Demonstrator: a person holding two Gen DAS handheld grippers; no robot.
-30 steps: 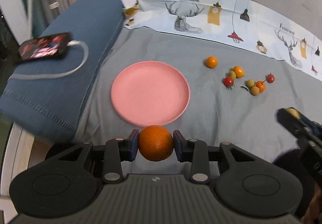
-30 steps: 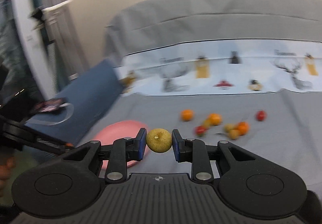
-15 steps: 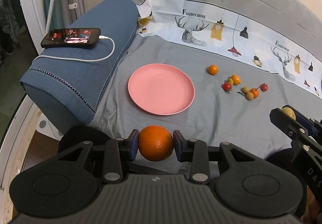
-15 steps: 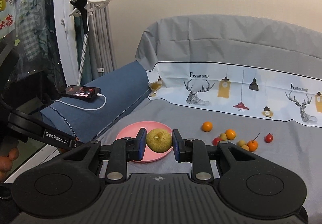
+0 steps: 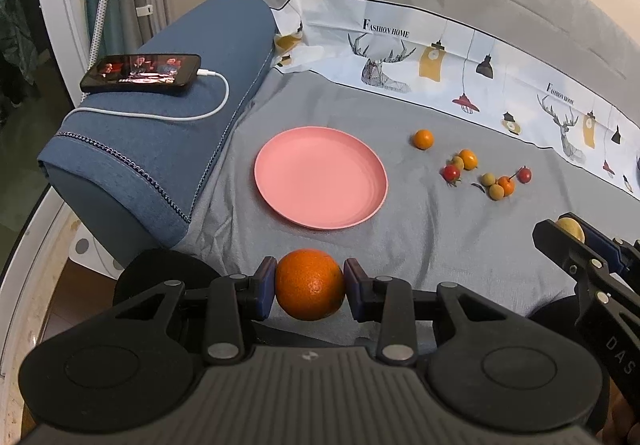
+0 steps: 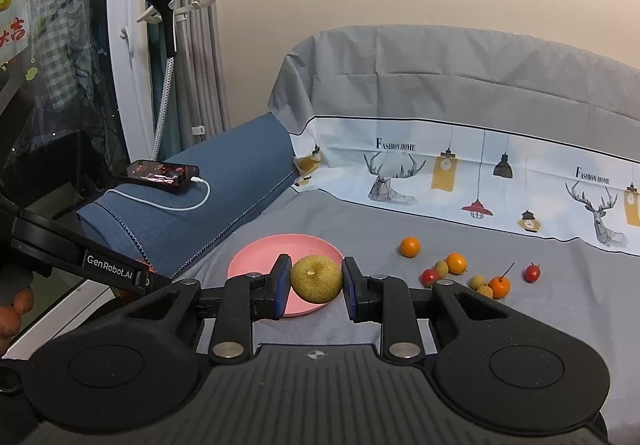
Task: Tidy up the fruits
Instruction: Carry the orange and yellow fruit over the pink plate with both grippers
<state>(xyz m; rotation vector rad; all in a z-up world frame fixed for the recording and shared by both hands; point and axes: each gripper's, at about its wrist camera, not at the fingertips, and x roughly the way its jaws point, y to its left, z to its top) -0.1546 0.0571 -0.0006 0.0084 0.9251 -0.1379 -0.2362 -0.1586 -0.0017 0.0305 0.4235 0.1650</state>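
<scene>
My left gripper [image 5: 310, 287] is shut on an orange [image 5: 310, 284], held above the near edge of the grey sheet. Just beyond it lies an empty pink plate [image 5: 320, 181]. My right gripper [image 6: 316, 281] is shut on a yellow-green pear [image 6: 316, 279], with the pink plate [image 6: 256, 259] behind it. In the left wrist view the right gripper [image 5: 576, 235] shows at the right edge with the pear [image 5: 570, 227]. Several small fruits [image 5: 480, 173] in red, orange and yellow lie to the right of the plate, one small orange [image 5: 423, 139] apart from them.
A folded blue blanket [image 5: 168, 133] lies left of the plate, with a lit phone [image 5: 140, 72] and its white cable on top. A grey and printed sheet rises behind the fruits. A garment steamer [image 6: 164, 45] stands by the window at far left.
Both views have drawn back from the plate and fruits and turned a little. The grips on the orange and the pear are unchanged.
</scene>
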